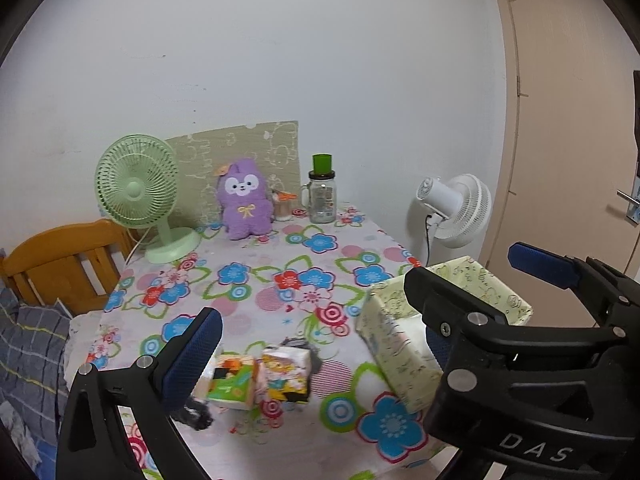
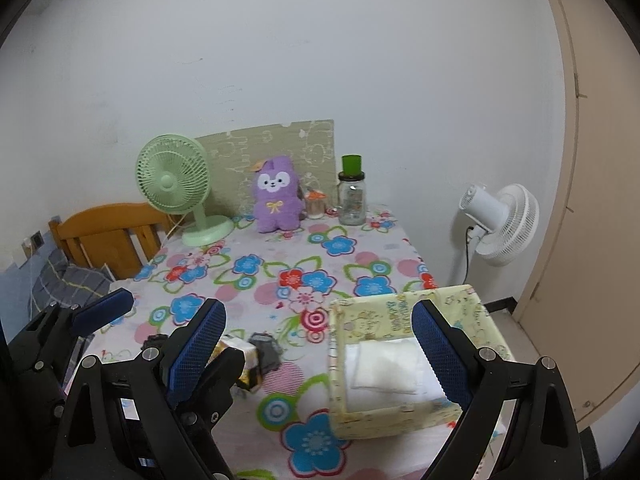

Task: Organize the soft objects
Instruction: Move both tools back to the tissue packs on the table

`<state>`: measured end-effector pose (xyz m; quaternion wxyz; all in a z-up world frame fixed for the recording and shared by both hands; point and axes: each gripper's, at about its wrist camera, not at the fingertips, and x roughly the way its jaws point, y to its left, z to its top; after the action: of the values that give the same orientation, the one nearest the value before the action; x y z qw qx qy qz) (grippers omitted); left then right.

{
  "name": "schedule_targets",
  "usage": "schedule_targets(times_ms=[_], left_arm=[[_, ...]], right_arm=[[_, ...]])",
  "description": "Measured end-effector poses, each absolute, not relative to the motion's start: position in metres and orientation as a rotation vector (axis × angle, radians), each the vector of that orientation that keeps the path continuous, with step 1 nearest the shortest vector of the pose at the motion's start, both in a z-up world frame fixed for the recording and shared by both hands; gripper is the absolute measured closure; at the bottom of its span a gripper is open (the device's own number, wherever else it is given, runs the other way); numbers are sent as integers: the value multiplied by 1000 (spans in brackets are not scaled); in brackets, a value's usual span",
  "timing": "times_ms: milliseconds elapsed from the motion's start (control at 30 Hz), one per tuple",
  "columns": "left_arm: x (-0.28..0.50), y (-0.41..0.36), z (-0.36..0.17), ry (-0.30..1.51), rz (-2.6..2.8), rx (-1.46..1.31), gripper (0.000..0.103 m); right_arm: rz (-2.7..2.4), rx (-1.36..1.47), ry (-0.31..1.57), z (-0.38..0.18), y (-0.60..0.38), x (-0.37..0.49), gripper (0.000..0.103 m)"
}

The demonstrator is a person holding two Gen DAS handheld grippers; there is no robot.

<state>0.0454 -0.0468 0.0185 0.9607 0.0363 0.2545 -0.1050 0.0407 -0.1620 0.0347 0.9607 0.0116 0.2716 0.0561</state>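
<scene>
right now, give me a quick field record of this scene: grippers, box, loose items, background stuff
left gripper: open, empty, above the packets
right gripper: open, empty, over the box
fabric box: near right corner of table, folded white cloth inside
tissue packets: two, side by side on floral tablecloth
dark socks: beside the packets
far edge: green fan, purple plush, glass jar
</scene>
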Motion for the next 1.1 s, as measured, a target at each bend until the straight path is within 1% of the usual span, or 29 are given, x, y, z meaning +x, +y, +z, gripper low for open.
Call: schedule_targets(times_ms=[400, 700, 1100], left_arm=[[44, -3, 13, 514, -138, 64, 0], [55, 21, -1, 547, -112, 38, 0], [86, 46, -43, 630, -80, 29, 0]], right_arm=[[173, 10, 558, 28, -116, 47, 7], [192, 7, 582, 14, -91, 60, 7], [255, -17, 640, -30, -61, 92, 7]])
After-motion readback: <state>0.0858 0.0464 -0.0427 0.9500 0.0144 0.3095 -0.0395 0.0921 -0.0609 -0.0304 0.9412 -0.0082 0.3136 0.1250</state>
